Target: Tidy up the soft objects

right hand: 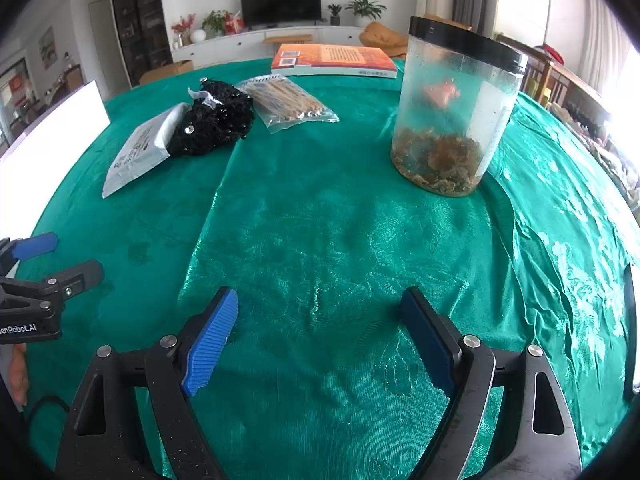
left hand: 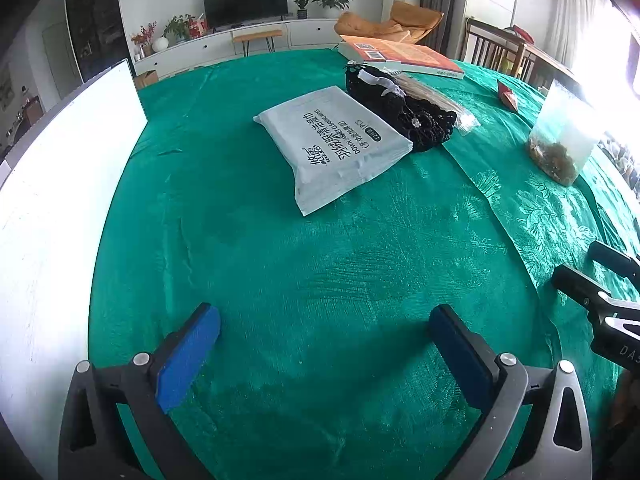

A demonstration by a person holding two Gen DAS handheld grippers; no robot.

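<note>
A grey soft pack of wipes [left hand: 334, 144] lies on the green tablecloth [left hand: 320, 264], well ahead of my left gripper [left hand: 324, 320], which is open with nothing between its blue pads. A black beaded fabric piece [left hand: 404, 114] rests against the pack's far right side, and a clear bag of sticks [left hand: 432, 98] lies behind it. In the right wrist view the pack [right hand: 138, 152], black piece [right hand: 214, 126] and stick bag [right hand: 290, 102] sit at the far left. My right gripper [right hand: 320, 316] is open over bare cloth, holding nothing.
A clear plastic jar [right hand: 452, 116] with brown dried bits stands at the right. An orange book [right hand: 334, 60] lies at the far edge. A white board [left hand: 52, 200] stands along the left. A small red item [left hand: 508, 96] lies near the jar. Chairs stand beyond the table.
</note>
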